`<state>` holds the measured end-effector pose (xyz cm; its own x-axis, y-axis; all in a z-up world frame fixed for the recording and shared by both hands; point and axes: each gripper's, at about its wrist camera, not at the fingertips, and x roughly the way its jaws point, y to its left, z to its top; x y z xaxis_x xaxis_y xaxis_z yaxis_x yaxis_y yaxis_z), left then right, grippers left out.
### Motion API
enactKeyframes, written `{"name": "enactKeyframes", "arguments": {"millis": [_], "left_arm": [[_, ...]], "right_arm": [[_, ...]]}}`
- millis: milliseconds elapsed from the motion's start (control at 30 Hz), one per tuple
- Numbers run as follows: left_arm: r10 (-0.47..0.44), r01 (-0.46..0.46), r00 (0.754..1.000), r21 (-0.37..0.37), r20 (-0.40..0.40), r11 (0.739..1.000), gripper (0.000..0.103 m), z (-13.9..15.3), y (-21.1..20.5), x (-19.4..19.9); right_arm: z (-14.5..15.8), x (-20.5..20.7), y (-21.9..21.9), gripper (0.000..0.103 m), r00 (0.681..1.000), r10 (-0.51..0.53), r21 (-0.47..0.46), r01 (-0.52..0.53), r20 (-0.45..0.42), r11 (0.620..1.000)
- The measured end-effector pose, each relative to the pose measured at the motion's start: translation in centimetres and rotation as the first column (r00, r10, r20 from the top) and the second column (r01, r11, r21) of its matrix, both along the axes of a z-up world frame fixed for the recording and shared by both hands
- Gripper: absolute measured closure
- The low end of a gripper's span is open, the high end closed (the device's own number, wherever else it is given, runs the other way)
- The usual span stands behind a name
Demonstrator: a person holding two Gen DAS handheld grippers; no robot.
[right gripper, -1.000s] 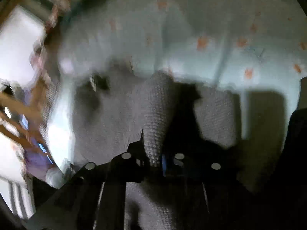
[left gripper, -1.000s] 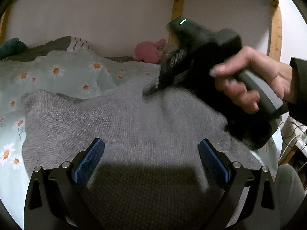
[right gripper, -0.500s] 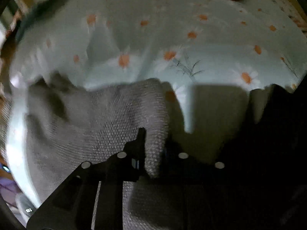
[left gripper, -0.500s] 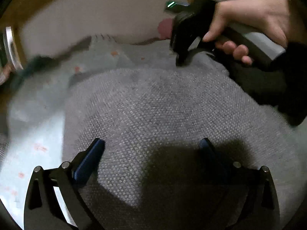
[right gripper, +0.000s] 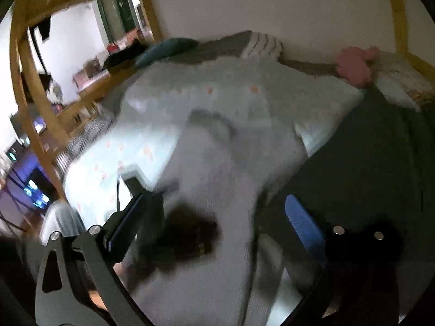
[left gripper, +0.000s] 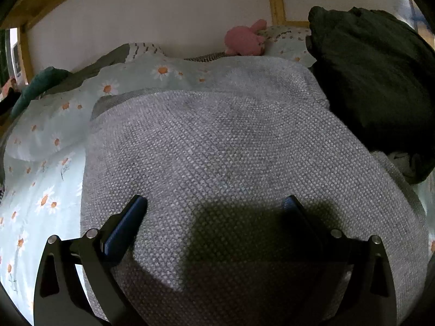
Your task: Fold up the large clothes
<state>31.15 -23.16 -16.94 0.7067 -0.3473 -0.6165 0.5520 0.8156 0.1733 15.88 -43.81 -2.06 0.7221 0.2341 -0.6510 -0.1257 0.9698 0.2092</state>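
Grey knit sweater [left gripper: 217, 149], folded flat

A grey knitted sweater [left gripper: 217, 149] lies folded on the daisy-print bedding [left gripper: 40, 163].

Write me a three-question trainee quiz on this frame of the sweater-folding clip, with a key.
1. True or false: the right gripper is clamped on the grey knit sweater.
2. What lies on the bed right of the sweater in the left wrist view? A) a dark green garment B) a white towel C) a blue pillow
3. Fill in: the pink plush toy sits at the far side of the bed, against the ____.

Key:
1. False: its jaws have just been opening and stand wide, nothing pinched.
2. A, the dark green garment.
3. Wall.
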Motion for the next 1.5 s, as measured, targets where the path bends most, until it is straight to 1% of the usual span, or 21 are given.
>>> {"name": "enactKeyframes", "arguments": {"millis": [33, 67, 133, 200, 233, 300, 367, 400, 500, 667, 767, 900, 1000, 1133, 1200, 1233, 1267, 1300, 1333, 1400, 1500], "left_arm": [[0.001, -0.001, 1.0, 0.001, 0.003, 1.0, 0.004, 0.0, 0.0, -0.3], [0.003, -0.003, 1.0, 0.002, 0.006, 1.0, 0.004, -0.1, 0.0, -0.3], [0.007, -0.007, 1.0, 0.007, 0.013, 1.0, 0.004, 0.0, -0.1, 0.1], [0.009, -0.009, 1.0, 0.011, 0.014, 1.0, 0.004, 0.0, 0.2, 1.1], [0.007, -0.007, 1.0, 0.015, 0.017, 1.0, 0.004, 0.0, 0.2, 1.1], [0.003, -0.004, 1.0, 0.022, 0.022, 1.0, 0.004, 0.0, 0.4, 1.0], [0.003, -0.004, 1.0, 0.02, 0.022, 1.0, 0.004, 0.0, 0.6, 1.0], [0.002, -0.002, 1.0, 0.021, 0.022, 1.0, 0.004, 0.1, 0.7, 1.1], [0.005, -0.006, 1.0, 0.023, 0.024, 1.0, 0.004, 0.1, 1.1, 1.2], [0.016, -0.016, 1.0, 0.015, -0.004, 1.0, 0.004, 0.3, 3.2, 2.4], [0.027, -0.026, 0.999, 0.008, -0.023, 1.0, 0.004, 0.5, 4.9, 3.4], [0.031, -0.037, 0.994, -0.063, -0.101, 0.997, 0.004, 0.6, 7.5, 5.5], [0.013, -0.016, 0.996, -0.04, -0.087, 0.999, 0.004, 0.5, 7.3, 5.3], [-0.005, 0.003, 0.998, -0.027, -0.066, 1.0, 0.004, 0.3, 6.9, 4.8], [0.007, -0.007, 0.999, -0.009, -0.044, 1.0, 0.004, 0.2, 6.6, 4.5], [0.007, -0.008, 0.999, -0.011, -0.046, 1.0, 0.004, 0.2, 6.7, 4.5], [0.005, -0.006, 0.999, -0.013, -0.049, 1.0, 0.004, 0.3, 6.7, 4.7], [0.002, -0.003, 0.999, -0.016, -0.054, 1.0, 0.004, 0.4, 6.7, 4.7], [0.0, -0.001, 0.998, -0.021, -0.062, 1.0, 0.004, 0.5, 6.9, 4.5], [0.005, -0.01, 0.995, -0.046, -0.099, 0.999, 0.004, 1.2, 7.4, 3.9], [-0.014, -0.008, 0.991, -0.158, -0.136, 0.987, 0.005, 2.4, 8.9, 1.6]], "right_arm": [[-3.2, -1.9, 0.1, 0.003, 0.995, -0.073, -0.054, 0.07, -0.064, 0.996], [-5.4, -2.7, -0.2, 0.003, 0.987, -0.123, -0.065, 0.116, -0.108, 0.991], [-11.3, -3.5, -1.4, 0.003, 0.954, -0.178, 0.011, 0.186, -0.241, 0.983], [-14.6, -3.6, -1.6, 0.003, 0.939, -0.205, 0.038, 0.224, -0.275, 0.974], [-14.6, -4.0, -1.0, 0.003, 0.948, -0.224, -0.003, 0.229, -0.226, 0.973], [-14.7, -3.8, 0.2, 0.005, 0.941, -0.257, -0.082, 0.244, -0.22, 0.966], [-13.5, -4.3, 1.6, 0.043, 0.956, -0.244, -0.127, 0.224, -0.163, 0.966], [-12.8, -4.5, 2.7, 0.077, 0.971, -0.192, -0.144, 0.172, -0.144, 0.975], [-12.9, -3.8, 5.0, 0.083, 0.974, -0.156, -0.233, 0.116, -0.161, 0.966], [-12.4, -0.9, 6.2, 0.085, 0.978, -0.08, -0.061, 0.069, -0.19, 0.996], [-12.2, 1.6, 9.0, 0.085, 0.983, -0.032, -0.027, 0.028, -0.179, 0.999], [-11.6, 2.6, 9.4, 0.086, 0.983, -0.034, 0.015, 0.037, -0.182, 0.999], [-11.9, 0.7, 6.1, 0.086, 0.968, -0.105, 0.009, 0.11, -0.228, 0.994], [-12.9, -3.5, 0.4, 0.084, 0.946, -0.128, 0.13, 0.173, -0.298, 0.976], [-13.0, -6.0, -1.5, 0.084, 0.925, -0.218, 0.058, 0.247, -0.311, 0.967], [-12.9, -6.7, -2.1, 0.083, 0.923, -0.238, 0.061, 0.268, -0.304, 0.962], [-12.7, -7.9, -3.0, 0.082, 0.932, -0.213, 0.144, 0.263, -0.292, 0.954], [-12.6, -8.6, -3.1, 0.073, 0.942, -0.18, 0.197, 0.241, -0.284, 0.95], [-12.5, -9.2, -2.5, 0.045, 0.95, -0.164, 0.193, 0.219, -0.267, 0.957], [-12.8, -9.4, -0.6, 0.006, 0.963, -0.12, 0.17, 0.164, -0.24, 0.972], [-14.8, -7.4, 2.9, 0.006, 0.958, -0.049, 0.12, 0.086, -0.281, 0.989]]}}
